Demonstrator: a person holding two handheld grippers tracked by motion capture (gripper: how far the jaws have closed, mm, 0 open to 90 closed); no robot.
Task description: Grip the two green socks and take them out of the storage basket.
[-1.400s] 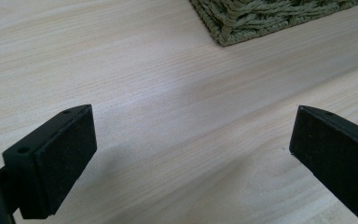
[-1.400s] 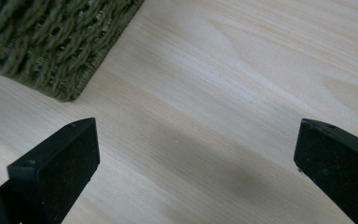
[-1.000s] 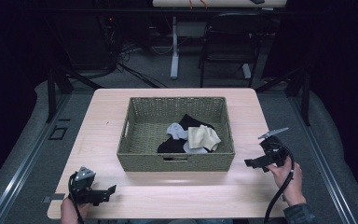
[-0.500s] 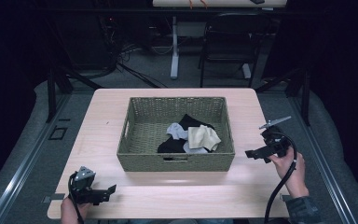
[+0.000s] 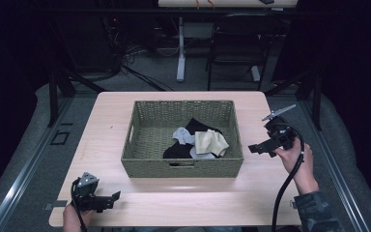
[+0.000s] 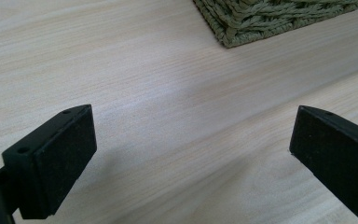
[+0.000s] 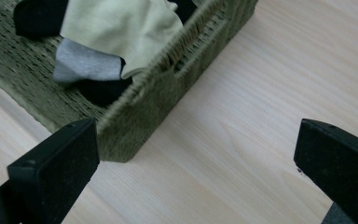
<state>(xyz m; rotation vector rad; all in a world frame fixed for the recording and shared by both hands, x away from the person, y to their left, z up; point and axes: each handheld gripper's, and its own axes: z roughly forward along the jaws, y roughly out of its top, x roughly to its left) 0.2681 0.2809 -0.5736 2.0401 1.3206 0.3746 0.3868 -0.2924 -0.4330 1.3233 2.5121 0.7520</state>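
nearest the person, the left gripper (image 5: 107,199) is resting low on the pale wooden table (image 5: 101,121) by its front edge, held in the left hand (image 5: 72,217). its jaws are standing wide apart with nothing between them, and in the left gripper view they are framing bare wood grain, with a corner of the olive-green woven rectangular basket (image 6: 265,18) showing at the top.

a little farther in, on the other side, the right gripper (image 5: 257,149) is hanging above the table just beside the basket's (image 5: 183,166) right wall, gripped by the right hand (image 5: 297,159). its jaws are also spread and empty, aimed toward the basket's near right corner.

inside the basket, toward its right and front, a small heap of socks is lying: a cream sock (image 5: 211,142) on top, a grey sock (image 5: 182,135) beside it, and black socks (image 5: 176,151) underneath.

judging by this, the work is barely starting: every sock is in the basket, none is lying on the table, and neither gripper is touching cloth. reaching in, pinching and lifting are all left to do.

how many black socks there are is hard to tell, since they are merging into one dark shape under the lighter ones. the basket's front wall is hiding the heap's lower edge, and the person's forearms are being cut off by the frame.
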